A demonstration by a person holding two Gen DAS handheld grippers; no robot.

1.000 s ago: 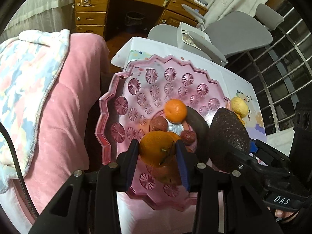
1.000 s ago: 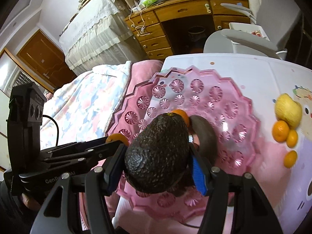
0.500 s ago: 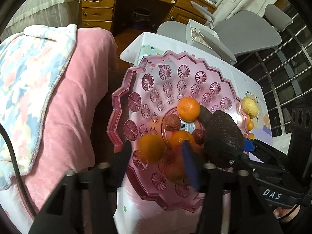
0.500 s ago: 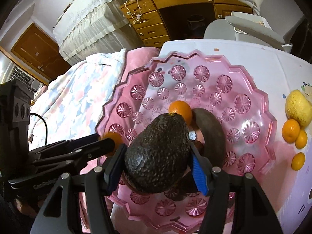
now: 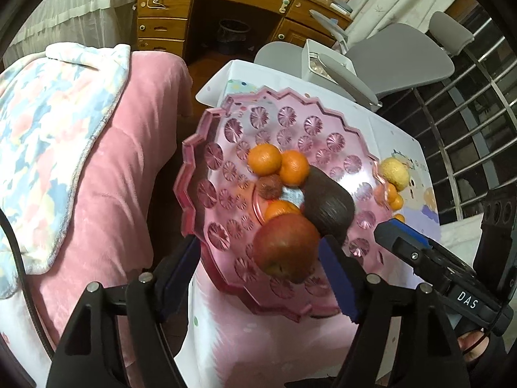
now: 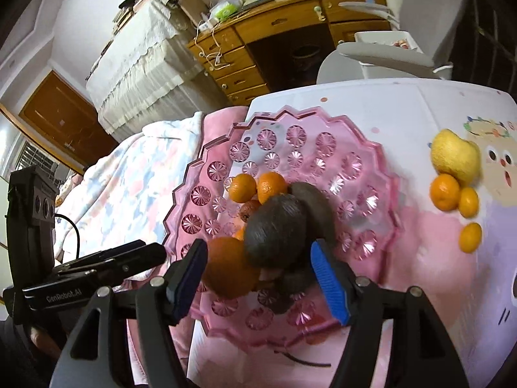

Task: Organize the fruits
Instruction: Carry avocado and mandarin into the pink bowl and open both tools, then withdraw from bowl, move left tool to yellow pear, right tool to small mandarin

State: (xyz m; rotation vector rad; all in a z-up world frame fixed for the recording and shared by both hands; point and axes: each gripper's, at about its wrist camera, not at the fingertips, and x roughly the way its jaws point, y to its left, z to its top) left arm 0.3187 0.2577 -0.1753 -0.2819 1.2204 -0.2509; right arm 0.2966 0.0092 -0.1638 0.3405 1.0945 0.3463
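Fruits in pink tray [image 6: 392, 174]: drop step; both grippers [image 5: 258, 278] [image 6: 258, 271] wide, empty. Next: loose citrus [image 6: 444, 192] at tray's 3 o'clock.

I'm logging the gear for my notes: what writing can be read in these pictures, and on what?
"DAS" on the right gripper body, seen from the left wrist.
"GenRobot.AI" on the left gripper body, seen from the right wrist.
Coloured letters printed on the tablecloth by the lemon: too cut off to read.

We list: a brown wooden desk with drawers [image 5: 226, 3]; right of the desk, a grey office chair [image 5: 397, 55]; left of it, a pink plush blanket [image 5: 106, 168].
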